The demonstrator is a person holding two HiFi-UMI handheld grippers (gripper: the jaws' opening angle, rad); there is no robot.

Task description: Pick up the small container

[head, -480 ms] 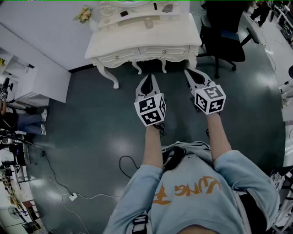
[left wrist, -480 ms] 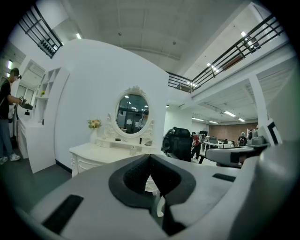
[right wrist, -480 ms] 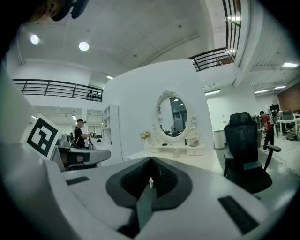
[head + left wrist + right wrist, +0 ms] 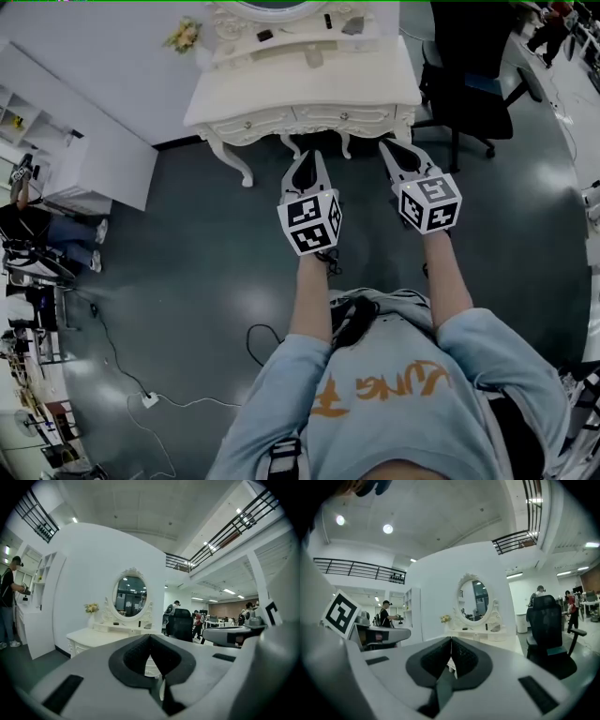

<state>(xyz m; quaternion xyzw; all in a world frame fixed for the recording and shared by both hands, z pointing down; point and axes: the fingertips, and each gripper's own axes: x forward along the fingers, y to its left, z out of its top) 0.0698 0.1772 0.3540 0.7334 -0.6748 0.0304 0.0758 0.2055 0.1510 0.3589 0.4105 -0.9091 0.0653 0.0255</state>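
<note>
A white dressing table [image 4: 309, 89] with an oval mirror [image 4: 130, 596] stands ahead of me. A small pale container [image 4: 314, 56] sits at the front of its raised shelf, among a few dark items. Both grippers hover over the dark floor just short of the table's front. My left gripper [image 4: 305, 159] points at the drawers, its jaws shut with nothing between them [image 4: 150, 637]. My right gripper [image 4: 387, 146] is level with the table's right leg, also shut and empty [image 4: 451, 639]. Neither one touches the table or the container.
A black office chair [image 4: 469, 84] stands right of the table. A white shelf unit [image 4: 84, 159] and a person [image 4: 28, 225] are at the left. A vase of flowers [image 4: 185, 36] sits at the table's back left. Cables [image 4: 141, 394] trail across the floor behind me.
The table now sits slightly lower and nearer in the head view, so both grippers are a little closer to its front. Their jaws stay shut.
</note>
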